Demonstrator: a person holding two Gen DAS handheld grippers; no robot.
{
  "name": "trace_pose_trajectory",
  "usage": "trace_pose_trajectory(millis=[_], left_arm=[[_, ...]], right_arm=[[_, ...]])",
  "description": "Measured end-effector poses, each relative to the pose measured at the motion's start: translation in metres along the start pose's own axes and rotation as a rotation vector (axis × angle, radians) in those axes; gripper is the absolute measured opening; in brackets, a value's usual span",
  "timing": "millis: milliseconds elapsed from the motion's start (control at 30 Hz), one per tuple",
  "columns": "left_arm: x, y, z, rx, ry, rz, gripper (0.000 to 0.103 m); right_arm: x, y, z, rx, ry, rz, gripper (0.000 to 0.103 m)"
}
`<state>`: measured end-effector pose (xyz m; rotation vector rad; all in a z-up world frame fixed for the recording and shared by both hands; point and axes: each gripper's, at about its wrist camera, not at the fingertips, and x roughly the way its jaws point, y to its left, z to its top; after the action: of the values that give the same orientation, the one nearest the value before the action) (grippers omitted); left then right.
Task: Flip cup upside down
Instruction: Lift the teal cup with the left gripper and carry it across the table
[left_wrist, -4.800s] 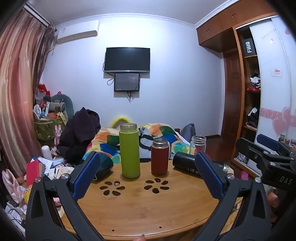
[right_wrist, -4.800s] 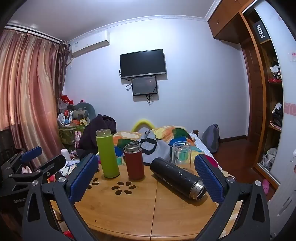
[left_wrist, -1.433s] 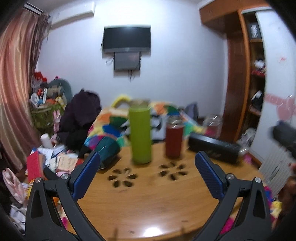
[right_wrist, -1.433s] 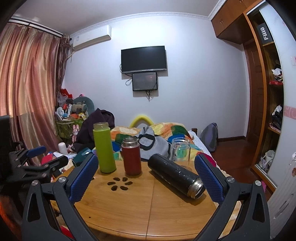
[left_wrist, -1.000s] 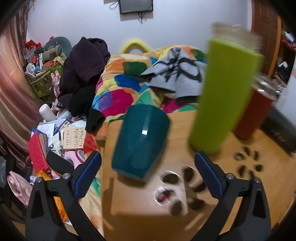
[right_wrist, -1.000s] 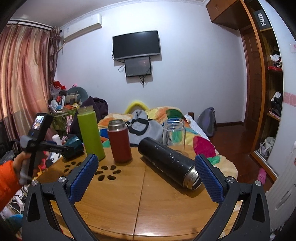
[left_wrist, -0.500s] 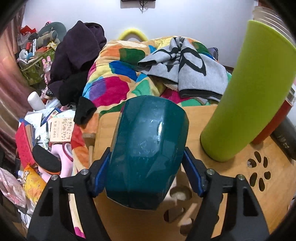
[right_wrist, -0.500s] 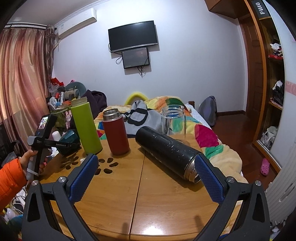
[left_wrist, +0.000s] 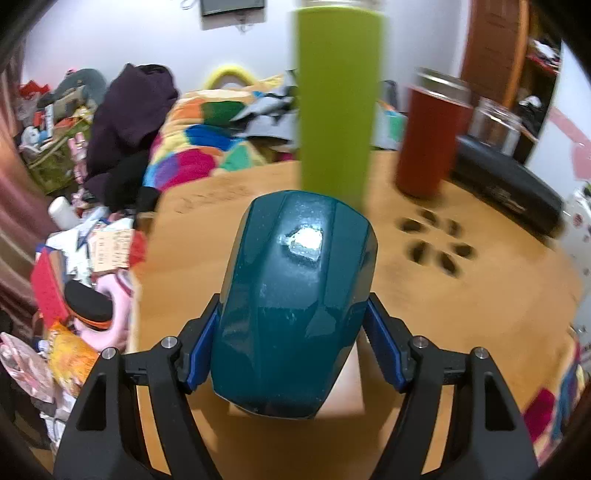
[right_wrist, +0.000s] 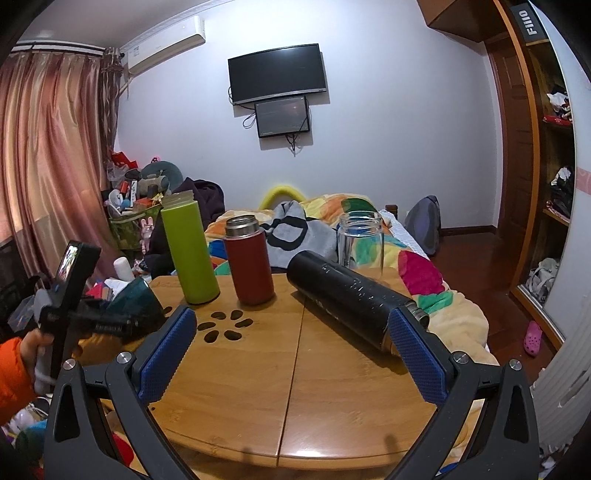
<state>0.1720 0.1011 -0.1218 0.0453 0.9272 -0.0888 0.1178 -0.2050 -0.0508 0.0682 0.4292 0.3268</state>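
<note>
My left gripper (left_wrist: 293, 350) is shut on a dark teal cup (left_wrist: 295, 295). The cup lies on its side in the jaws, closed base pointing away from me, held just above the round wooden table (left_wrist: 480, 302). In the right wrist view the same cup (right_wrist: 135, 301) sits in the left gripper at the table's left edge. My right gripper (right_wrist: 291, 354) is open and empty, hovering over the table's front middle.
A tall green bottle (right_wrist: 188, 247), a red flask (right_wrist: 249, 260) and a clear glass jar (right_wrist: 361, 242) stand upright on the far half. A black flask (right_wrist: 354, 304) lies on its side at right. A bed and floor clutter (left_wrist: 74, 258) surround the table.
My left gripper moved in on the teal cup, shut on it and lifted it off the table's left edge, swinging toward the centre. My right gripper drifted slightly and stayed open.
</note>
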Motion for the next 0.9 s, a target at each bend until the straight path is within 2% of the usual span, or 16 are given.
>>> trace_pose_trajectory(millis=[300, 600, 800, 900], left_arm=[[-0.023, -0.071, -0.026, 0.112, -0.034, -0.103, 0.072], [-0.023, -0.119, -0.026, 0.167, -0.045, -0.17, 0.072], [-0.024, -0.138, -0.025, 0.219, -0.047, -0.145, 0.072], [-0.024, -0.14, -0.023, 0.202, -0.027, -0.138, 0.072]], right_arm=[[-0.001, 0.008, -0.007, -0.02, 0.018, 0.012, 0.103], [-0.001, 0.003, -0.01, -0.014, 0.033, 0.016, 0.103], [0.002, -0.002, -0.013, -0.001, 0.044, 0.015, 0.103], [0.003, -0.003, -0.013, 0.003, 0.05, 0.025, 0.103]])
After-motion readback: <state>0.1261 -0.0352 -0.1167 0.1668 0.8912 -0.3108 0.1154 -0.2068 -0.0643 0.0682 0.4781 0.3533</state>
